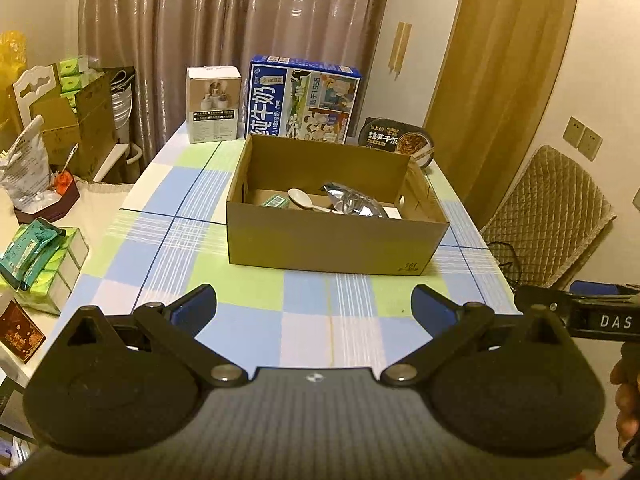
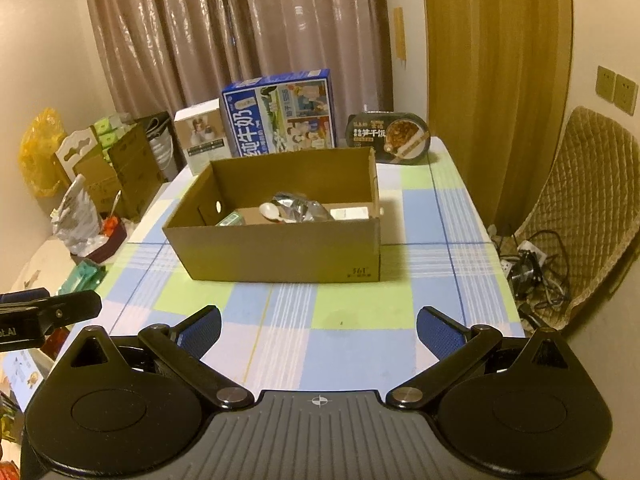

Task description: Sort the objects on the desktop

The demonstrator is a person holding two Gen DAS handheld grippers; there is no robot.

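Note:
An open cardboard box (image 1: 332, 246) (image 2: 280, 250) stands on the checked tablecloth (image 1: 192, 208) (image 2: 360, 312). Inside lie a white spoon (image 1: 306, 199) (image 2: 269, 211), a silver foil pouch (image 1: 356, 200) (image 2: 302, 209), a small green packet (image 1: 275, 201) (image 2: 231, 220) and a white item (image 1: 393, 213) (image 2: 349, 213). My left gripper (image 1: 314, 304) hovers open over the table's near edge, short of the box, with nothing between its blue pads. My right gripper (image 2: 319, 326) is open too, likewise empty and in front of the box.
Behind the box stand a blue milk carton (image 1: 302, 98) (image 2: 280, 114), a small white box (image 1: 214, 104) (image 2: 200, 136) and a black instant rice bowl (image 1: 396, 140) (image 2: 388, 136). A cluttered side surface with tissue packs (image 1: 44, 256) lies left. A padded chair (image 1: 548, 212) (image 2: 580, 216) and cables (image 2: 532, 268) are right.

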